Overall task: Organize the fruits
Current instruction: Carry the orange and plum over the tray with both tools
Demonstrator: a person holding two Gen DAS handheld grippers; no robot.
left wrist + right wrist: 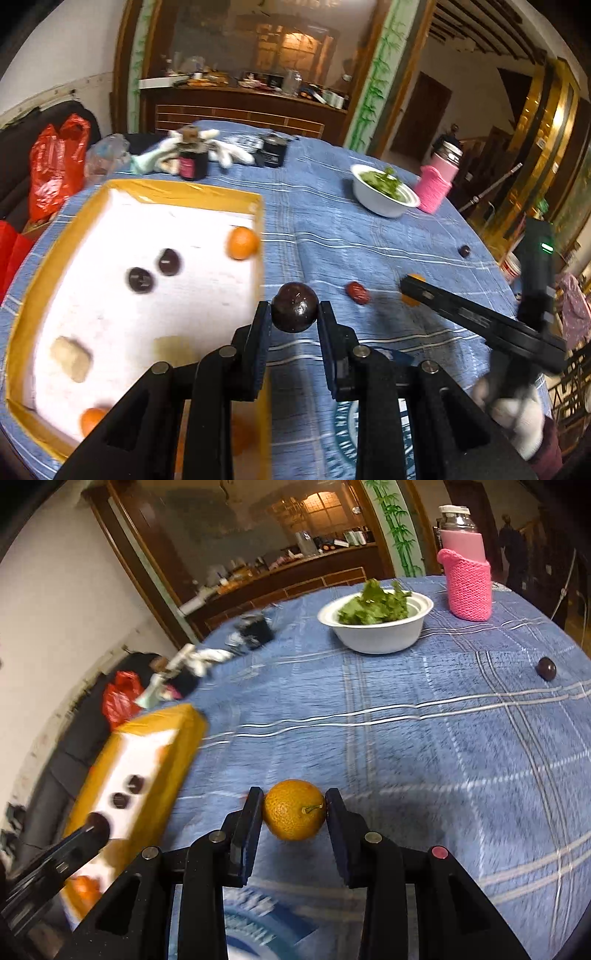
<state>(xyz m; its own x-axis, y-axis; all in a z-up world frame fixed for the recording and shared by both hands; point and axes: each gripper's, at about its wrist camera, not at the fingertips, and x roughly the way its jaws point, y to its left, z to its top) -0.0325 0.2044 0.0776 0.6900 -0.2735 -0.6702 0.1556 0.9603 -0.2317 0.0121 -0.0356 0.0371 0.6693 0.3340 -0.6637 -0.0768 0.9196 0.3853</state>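
Observation:
My left gripper point(294, 312) is shut on a dark round fruit point(294, 307) and holds it just right of the yellow-rimmed white tray point(177, 192). The tray holds two dark fruits point(153, 271), an orange point(242, 242), a second orange point(91, 420) and a pale piece point(71, 358). My right gripper point(294, 808) is shut on an orange point(294, 809) above the blue tablecloth point(424, 746). Loose on the cloth lie a red date point(357, 292) and a dark fruit point(546, 668). The tray point(162, 720) shows at the left of the right wrist view.
A white bowl of greens point(375, 620) and a pink-sleeved bottle point(467, 579) stand at the far side. Dark jars point(192, 162) and white gloves point(229, 147) lie behind the tray. A red bag point(55, 170) sits off the table's left edge.

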